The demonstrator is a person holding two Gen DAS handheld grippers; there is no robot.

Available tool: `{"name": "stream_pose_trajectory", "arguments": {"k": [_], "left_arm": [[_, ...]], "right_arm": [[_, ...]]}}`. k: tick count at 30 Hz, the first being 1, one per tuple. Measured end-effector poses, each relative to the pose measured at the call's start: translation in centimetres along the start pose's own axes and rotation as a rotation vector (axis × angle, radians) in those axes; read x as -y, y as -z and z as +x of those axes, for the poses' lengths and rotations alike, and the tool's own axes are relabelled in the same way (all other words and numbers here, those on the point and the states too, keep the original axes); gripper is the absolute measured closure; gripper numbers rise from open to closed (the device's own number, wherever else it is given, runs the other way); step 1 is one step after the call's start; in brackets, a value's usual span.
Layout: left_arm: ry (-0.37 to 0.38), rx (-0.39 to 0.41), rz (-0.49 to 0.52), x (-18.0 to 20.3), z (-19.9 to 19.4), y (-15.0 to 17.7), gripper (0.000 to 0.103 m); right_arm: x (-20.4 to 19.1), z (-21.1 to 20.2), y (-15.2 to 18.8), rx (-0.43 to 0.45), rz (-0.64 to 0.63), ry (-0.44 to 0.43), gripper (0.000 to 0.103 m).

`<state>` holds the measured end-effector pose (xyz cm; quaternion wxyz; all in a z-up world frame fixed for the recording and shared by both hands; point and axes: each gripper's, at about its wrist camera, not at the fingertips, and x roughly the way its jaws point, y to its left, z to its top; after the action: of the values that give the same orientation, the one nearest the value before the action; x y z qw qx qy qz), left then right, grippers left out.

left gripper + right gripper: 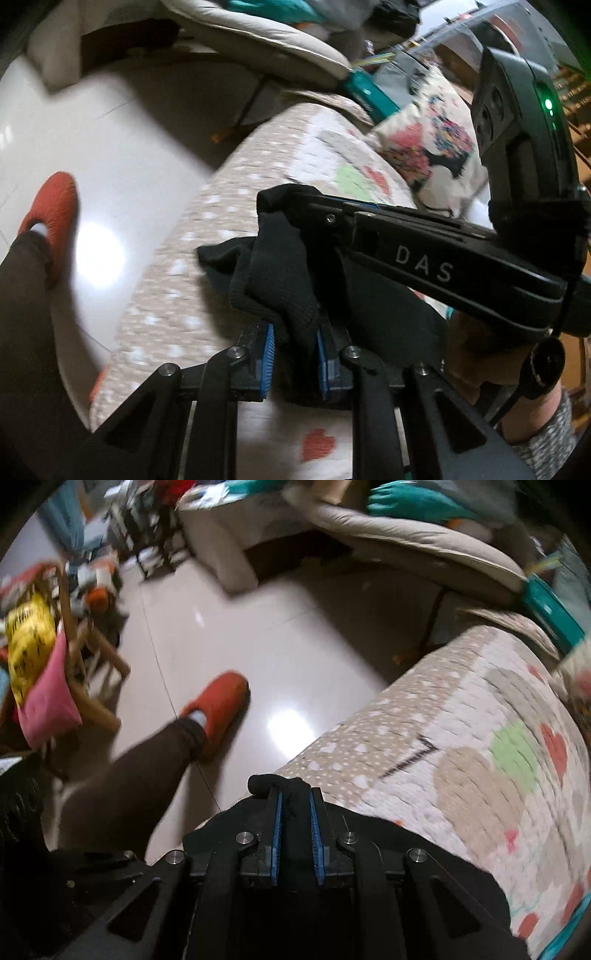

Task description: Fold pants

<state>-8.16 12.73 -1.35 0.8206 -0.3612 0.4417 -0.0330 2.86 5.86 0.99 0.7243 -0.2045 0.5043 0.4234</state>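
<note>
The black pants [273,273] hang bunched between my two grippers above a bed with a heart-patterned quilt [207,229]. My left gripper [293,332] is shut on a fold of the black fabric between its blue pads [267,350]. My right gripper [295,199] reaches in from the right in the left wrist view, pinching the fabric's upper edge. In the right wrist view my right gripper [295,797] is shut on the black pants [369,830], which drape below it over the quilt [461,775].
A floral pillow [428,147] lies on the bed behind the pants. The person's leg and orange slipper [218,709] stand on the glossy tile floor [258,627] left of the bed. A wooden chair with pink and yellow items [44,672] is at far left. Cushions are piled beyond.
</note>
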Motion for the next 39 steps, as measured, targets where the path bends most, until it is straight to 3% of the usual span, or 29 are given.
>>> {"name": "stream_pose_trajectory", "arguments": {"k": [6,16,19,22,26,29,31,36,39], "left_arm": [[-0.003,-0.061,0.135,5.7,2.7,1.1,0.085],[-0.031,-0.206,0.326,13.2,9.2,6.2,0.082],[-0.023,-0.237,0.377,14.7,9.4,7.6,0.075],[0.017,-0.262,0.428,15.4,7.9,8.3,0.07],[0.058,-0.261,0.49,14.9,4.5,8.6,0.066],[0.044,-0.227,0.478,13.6,2.7,8.1,0.058],[0.022,-0.202,0.42,12.1,2.1,7.3,0.058],[-0.014,-0.179,0.235,7.8,2.4,5.2,0.058],[-0.026,-0.155,0.191,6.3,2.1,4.6,0.058]], "right_arm": [[5.3,-4.5,3.5,0.083,0.145,-0.003,0.088],[15.2,-7.1,14.1,0.151,0.465,-0.013,0.088],[17.9,-7.2,17.4,0.159,0.575,0.018,0.08],[20.1,-8.4,20.3,0.191,0.689,0.041,0.059],[21.4,-11.2,21.7,0.256,0.748,0.147,0.058],[20.8,-13.8,21.4,0.342,0.759,0.217,0.058],[19.5,-14.6,20.7,0.384,0.725,0.192,0.058],[15.5,-12.9,19.0,0.342,0.619,0.087,0.058],[13.4,-11.5,18.5,0.301,0.543,0.119,0.058]]}}
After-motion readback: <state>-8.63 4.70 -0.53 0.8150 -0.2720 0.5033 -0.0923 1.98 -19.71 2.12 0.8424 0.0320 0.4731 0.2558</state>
